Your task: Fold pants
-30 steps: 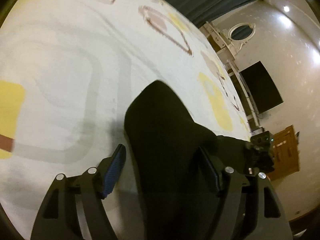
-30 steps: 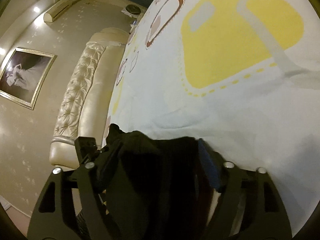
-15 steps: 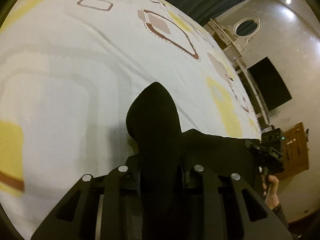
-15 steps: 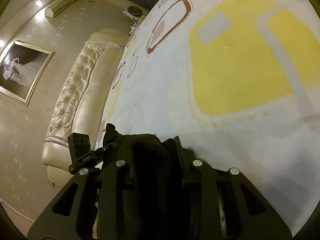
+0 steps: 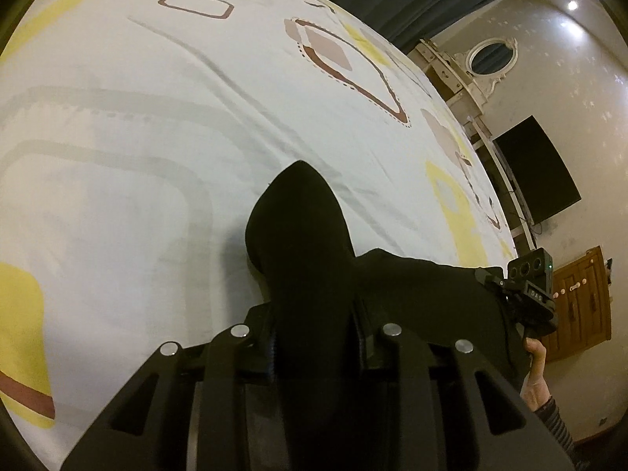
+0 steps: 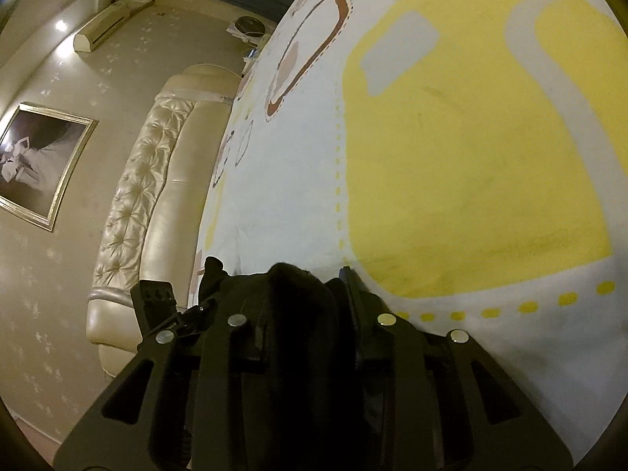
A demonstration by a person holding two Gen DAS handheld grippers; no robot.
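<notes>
The black pants (image 5: 302, 235) lie on a white bed sheet (image 5: 137, 117) with yellow, grey and brown shapes. My left gripper (image 5: 314, 337) is shut on a bunched fold of the pants, which sticks out past the fingers. The right gripper (image 5: 530, 298) shows at the far right of the left wrist view, at the other end of the black cloth. In the right wrist view my right gripper (image 6: 306, 314) is shut on the pants (image 6: 294, 294), low over the sheet (image 6: 471, 157). The left gripper (image 6: 165, 310) shows at its left.
A cream tufted headboard (image 6: 133, 204) and a framed picture (image 6: 35, 157) stand at the left of the right wrist view. A black TV (image 5: 537, 168), a white dresser with an oval mirror (image 5: 486, 59) and a wooden cabinet (image 5: 585, 294) line the wall beyond the bed's edge.
Both grippers were open around the pants a second ago and have closed on the cloth. Both have since lifted slightly, with the cloth drawn between them.
</notes>
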